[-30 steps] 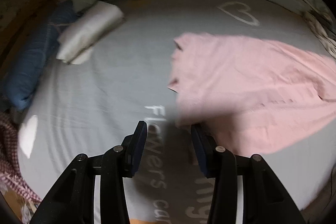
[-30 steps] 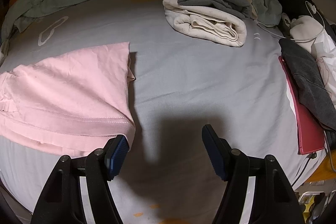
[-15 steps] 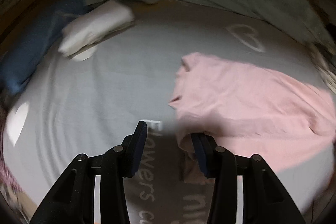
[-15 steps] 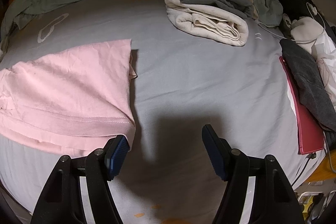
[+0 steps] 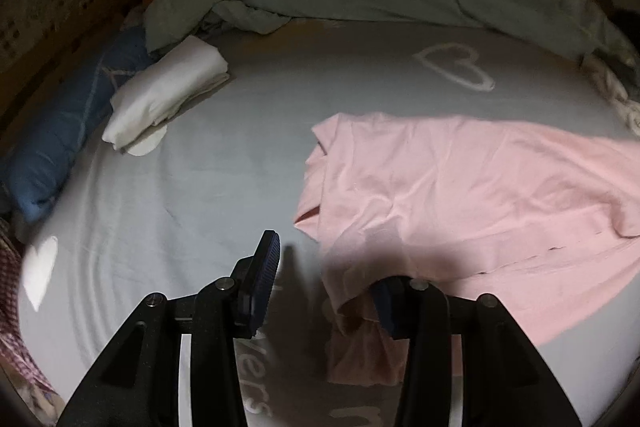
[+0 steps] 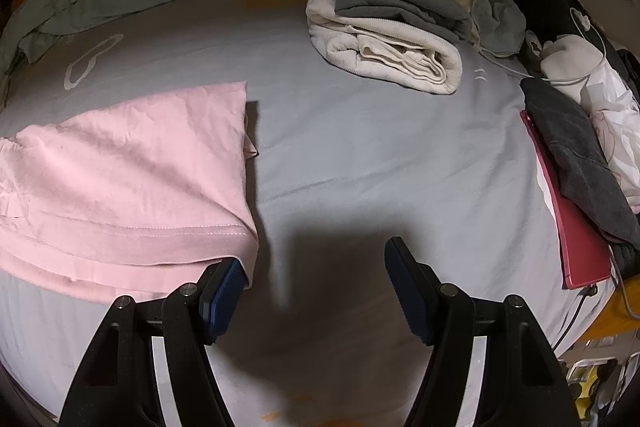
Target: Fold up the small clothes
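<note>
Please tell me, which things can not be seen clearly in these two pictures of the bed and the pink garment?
- Left wrist view: the pink garment drapes over the right finger of the left tongs; whether it is gripped cannot be told.
- Right wrist view: the picture's left edge cuts the garment off; the right tongs hide its near corner.
- Left wrist view: the tongs cover the bedsheet lettering.

Left gripper (image 5: 324, 279) tilts steeply downward, its black arms reaching in from the bottom of its own view. The jaws stand apart, the left pad bare, the right pad half hidden behind a fold of pink cloth (image 5: 460, 195) draped over its tip, and no pinch shows. Right gripper (image 6: 316, 279) points down too, jaws spread wider, nothing between them, left pad touching the cloth's hem.
</note>
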A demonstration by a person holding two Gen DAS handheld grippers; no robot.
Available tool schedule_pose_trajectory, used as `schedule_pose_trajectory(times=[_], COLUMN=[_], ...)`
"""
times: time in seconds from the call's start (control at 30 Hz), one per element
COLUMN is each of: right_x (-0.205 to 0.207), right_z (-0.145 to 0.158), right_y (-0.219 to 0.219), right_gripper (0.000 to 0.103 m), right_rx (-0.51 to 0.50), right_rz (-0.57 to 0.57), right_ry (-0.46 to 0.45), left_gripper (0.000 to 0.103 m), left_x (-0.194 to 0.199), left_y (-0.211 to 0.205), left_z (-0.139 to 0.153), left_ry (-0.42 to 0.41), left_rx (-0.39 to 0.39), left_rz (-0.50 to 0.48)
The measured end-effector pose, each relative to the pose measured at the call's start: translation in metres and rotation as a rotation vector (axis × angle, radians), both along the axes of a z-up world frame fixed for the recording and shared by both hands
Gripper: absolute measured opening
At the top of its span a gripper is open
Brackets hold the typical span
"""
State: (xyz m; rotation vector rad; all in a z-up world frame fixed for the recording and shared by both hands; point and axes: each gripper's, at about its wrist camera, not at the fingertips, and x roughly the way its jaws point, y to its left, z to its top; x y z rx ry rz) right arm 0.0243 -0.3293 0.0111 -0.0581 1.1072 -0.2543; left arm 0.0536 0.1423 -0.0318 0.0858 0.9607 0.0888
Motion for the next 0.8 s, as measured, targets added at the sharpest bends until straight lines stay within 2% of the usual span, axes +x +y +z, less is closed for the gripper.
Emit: schedule_pose_trajectory(times=[0.07,0.13,0.17,0.2,0.27,0.33,0.43,0.57,0.7,0.8], right_x=[-0.001,0.0,0.0,0.0,-0.002,-0.004,-0.007,-0.008,-0.008,-0.012], right_z=[0.002,0.004,0.007,0.009,0.014,0.017,0.023,0.016,0.008,0.005], right_y=[-0.001,-0.003,-0.004,-0.004,-0.003,-0.002,-0.008,-0.015,-0.009,-0.008], right_gripper=[0.069,0.069,0.069,0.069,0.07,0.071,0.071,0.072,0.072,0.072], right_rx=[-0.002,-0.015,-0.03,-0.05,-0.077,-0.089,-0.047,-0.01,-0.03,0.007], right_rz=[-0.005,-0.018,-0.027,-0.037,-0.039,-0.034,-0.047,-0.058,-0.038,-0.024], right_ry=[-0.008,-0.027,-0.041,-0.057,-0.082,-0.099,-0.118,-0.076,-0.029,-0.006], left_gripper=[0.041,0.038,0.039,0.041,0.043,0.043,0.043,0.043,0.043,0.05], left_x=[-0.001,-0.006,-0.009,-0.013,-0.016,-0.019,-0.025,-0.033,-0.036,-0.039], left_y=[0.006,0.014,0.021,0.029,0.041,0.046,0.049,0.039,0.032,0.027], left_z=[0.006,0.017,0.023,0.029,0.034,0.038,0.047,0.049,0.031,0.02], left_ry=[-0.022,-0.077,-0.105,-0.13,-0.139,-0.139,-0.161,-0.111,-0.019,0.022], left_rx=[-0.022,0.004,0.016,-0.012,-0.058,-0.051,-0.071,-0.013,0.026,0.061], left_rz=[0.033,0.094,0.139,0.162,0.168,0.185,0.195,0.188,0.177,0.177])
